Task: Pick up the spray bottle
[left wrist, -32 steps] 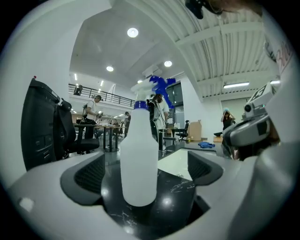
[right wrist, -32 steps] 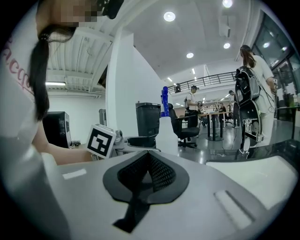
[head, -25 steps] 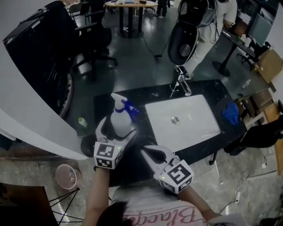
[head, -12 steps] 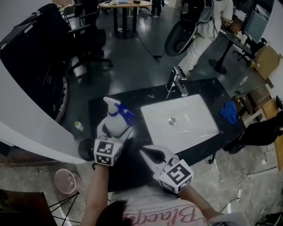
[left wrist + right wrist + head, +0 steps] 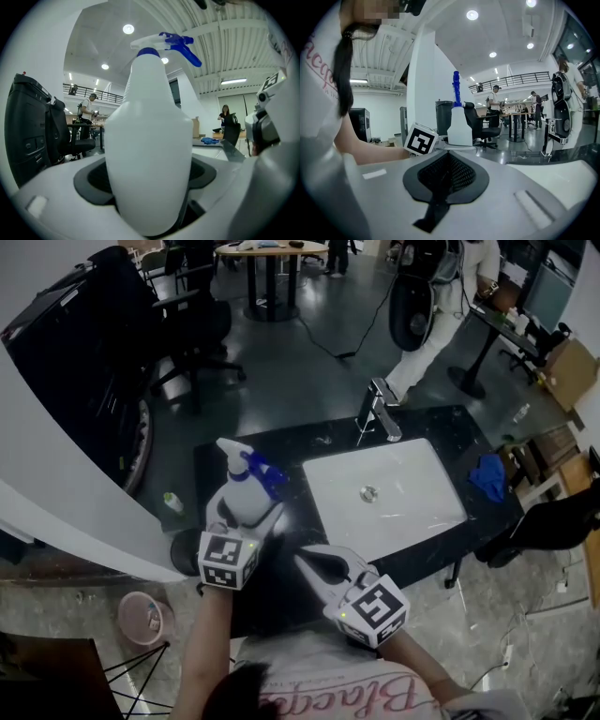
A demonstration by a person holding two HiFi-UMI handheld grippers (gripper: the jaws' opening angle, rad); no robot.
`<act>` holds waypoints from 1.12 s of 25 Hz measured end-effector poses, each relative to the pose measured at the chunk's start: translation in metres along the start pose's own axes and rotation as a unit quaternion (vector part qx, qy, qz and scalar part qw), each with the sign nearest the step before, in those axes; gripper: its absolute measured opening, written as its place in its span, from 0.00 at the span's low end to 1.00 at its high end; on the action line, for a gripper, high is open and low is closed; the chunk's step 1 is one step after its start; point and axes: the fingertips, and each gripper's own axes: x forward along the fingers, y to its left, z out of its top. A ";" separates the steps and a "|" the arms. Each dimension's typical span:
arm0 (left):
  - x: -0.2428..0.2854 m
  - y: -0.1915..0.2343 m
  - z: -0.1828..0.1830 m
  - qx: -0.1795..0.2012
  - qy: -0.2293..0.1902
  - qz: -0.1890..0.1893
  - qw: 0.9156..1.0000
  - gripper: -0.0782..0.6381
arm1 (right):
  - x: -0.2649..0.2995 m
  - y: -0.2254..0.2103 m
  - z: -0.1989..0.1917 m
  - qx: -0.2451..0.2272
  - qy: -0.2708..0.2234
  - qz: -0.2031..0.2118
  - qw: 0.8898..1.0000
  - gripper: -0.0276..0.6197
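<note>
A white spray bottle [image 5: 246,497] with a blue trigger head stands upright at the left end of the black counter [image 5: 211,465]. My left gripper [image 5: 246,514] is shut on the bottle's lower body, one pad on each side. In the left gripper view the spray bottle [image 5: 150,140] fills the space between the jaws. My right gripper [image 5: 307,562] hovers to the right of it, near the counter's front edge, shut on nothing. From the right gripper view the spray bottle [image 5: 459,126] shows beyond the left gripper's marker cube [image 5: 421,139].
A white sink [image 5: 441,521] with a chrome faucet [image 5: 380,409] lies right of the bottle. A blue cloth [image 5: 489,479] is on the counter's right end. A pink bucket [image 5: 145,615] sits on the floor at lower left. A person [image 5: 441,296] stands beyond the counter.
The left gripper's jaws have come in from wide apart onto the bottle's body. The right gripper has not moved.
</note>
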 end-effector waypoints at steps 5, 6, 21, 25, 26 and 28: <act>-0.019 -0.013 0.020 0.000 -0.009 -0.003 1.000 0.68 | -0.009 0.010 0.001 0.003 -0.001 0.002 1.000 0.05; -0.024 -0.015 0.023 0.000 -0.010 -0.003 1.000 0.68 | -0.011 0.012 0.001 0.003 -0.003 0.002 1.000 0.05; -0.090 -0.083 0.059 -0.011 -0.031 0.020 0.999 0.68 | -0.075 0.045 0.008 0.002 -0.033 0.010 0.999 0.05; -0.108 -0.109 0.066 -0.009 -0.036 0.023 0.999 0.68 | -0.096 0.050 0.006 0.000 -0.038 0.004 0.999 0.05; -0.112 -0.115 0.069 -0.008 -0.039 0.023 0.999 0.68 | -0.100 0.051 0.005 -0.001 -0.039 0.001 0.999 0.05; -0.121 -0.126 0.073 -0.004 -0.042 0.025 0.999 0.68 | -0.108 0.052 0.003 -0.003 -0.039 -0.005 0.999 0.05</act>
